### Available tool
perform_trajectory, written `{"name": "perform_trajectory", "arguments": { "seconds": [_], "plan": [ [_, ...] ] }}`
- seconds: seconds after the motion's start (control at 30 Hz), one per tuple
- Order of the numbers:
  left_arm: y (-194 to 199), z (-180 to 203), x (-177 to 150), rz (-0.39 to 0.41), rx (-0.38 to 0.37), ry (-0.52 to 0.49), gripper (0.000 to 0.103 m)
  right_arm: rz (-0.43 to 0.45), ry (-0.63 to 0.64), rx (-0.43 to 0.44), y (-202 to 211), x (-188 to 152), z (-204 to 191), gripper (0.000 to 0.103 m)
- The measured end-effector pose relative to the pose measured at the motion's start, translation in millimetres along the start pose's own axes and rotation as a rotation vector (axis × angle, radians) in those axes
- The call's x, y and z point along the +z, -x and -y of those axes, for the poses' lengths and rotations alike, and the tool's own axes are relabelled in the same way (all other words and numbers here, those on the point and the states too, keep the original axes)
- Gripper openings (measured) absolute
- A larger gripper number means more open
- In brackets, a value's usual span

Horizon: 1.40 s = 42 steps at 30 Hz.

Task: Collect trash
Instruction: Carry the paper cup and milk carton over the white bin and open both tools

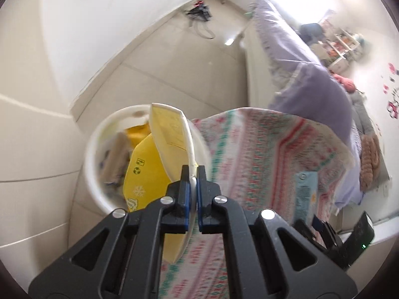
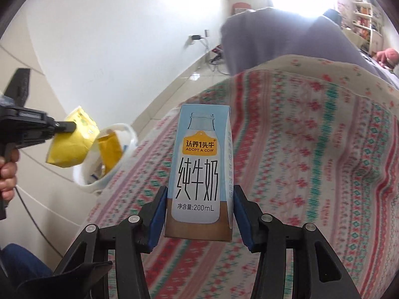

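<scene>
My left gripper point(image 1: 193, 172) is shut on the edge of a flattened yellow carton point(image 1: 169, 134). It holds the carton over a white trash bin point(image 1: 92, 149) that has yellow packaging and other scraps inside. In the right wrist view the left gripper point(image 2: 72, 126) holds the same yellow carton point(image 2: 72, 147) just above the bin point(image 2: 127, 128). My right gripper point(image 2: 199, 189) is shut on a blue-and-white 200 mL milk carton point(image 2: 199, 169), upright over the bed. That milk carton point(image 1: 305, 194) also shows at the lower right of the left wrist view.
The bin stands on a pale tiled floor point(image 1: 174, 62) between a white wall and the bed. A patterned pink-and-green blanket point(image 2: 311, 149) and a purple duvet point(image 1: 311, 84) cover the bed. Cables point(image 1: 199, 12) lie in the far corner. A person's hand point(image 2: 7, 174) grips the left handle.
</scene>
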<state>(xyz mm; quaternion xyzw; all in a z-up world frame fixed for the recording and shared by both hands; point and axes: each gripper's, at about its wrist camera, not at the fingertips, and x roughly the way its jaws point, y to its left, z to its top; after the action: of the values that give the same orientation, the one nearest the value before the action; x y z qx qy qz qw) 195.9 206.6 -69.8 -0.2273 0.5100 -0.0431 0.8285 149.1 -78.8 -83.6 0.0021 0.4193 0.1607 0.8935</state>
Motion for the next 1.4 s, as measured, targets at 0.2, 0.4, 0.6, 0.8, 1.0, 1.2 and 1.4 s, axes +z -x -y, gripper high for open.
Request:
{"name": "perform_trajectory", "arguments": {
  "seconds": [0.2,0.4,0.6,0.8,1.0,1.2,1.4],
  "plan": [
    [-14,-10,2,-0.037,0.028,0.028,0.005,-0.017,0.028,0.063,-12,-3,-23,0.052],
    [-29,-26,11,-0.056,0.029,0.090,0.005,-0.041,0.023,0.172,-5,-3,-38,0.052],
    [-37,-40,19,-0.045,0.041,0.140,0.011,-0.003,0.049,0.242,-4,5,-68,0.052],
    [-25,-51,20,-0.026,-0.004,0.209,0.050,-0.008,0.071,0.252,-16,12,-95,0.052],
    [-7,-48,19,-0.004,-0.001,0.180,0.050,-0.002,0.063,0.307,-32,19,-110,0.052],
    [15,-54,17,0.070,0.042,0.201,0.050,-0.037,0.064,0.304,-61,30,-125,0.052],
    [17,-59,16,0.082,0.047,0.230,0.050,-0.078,0.023,0.304,-98,46,-142,0.055]
  ]
}}
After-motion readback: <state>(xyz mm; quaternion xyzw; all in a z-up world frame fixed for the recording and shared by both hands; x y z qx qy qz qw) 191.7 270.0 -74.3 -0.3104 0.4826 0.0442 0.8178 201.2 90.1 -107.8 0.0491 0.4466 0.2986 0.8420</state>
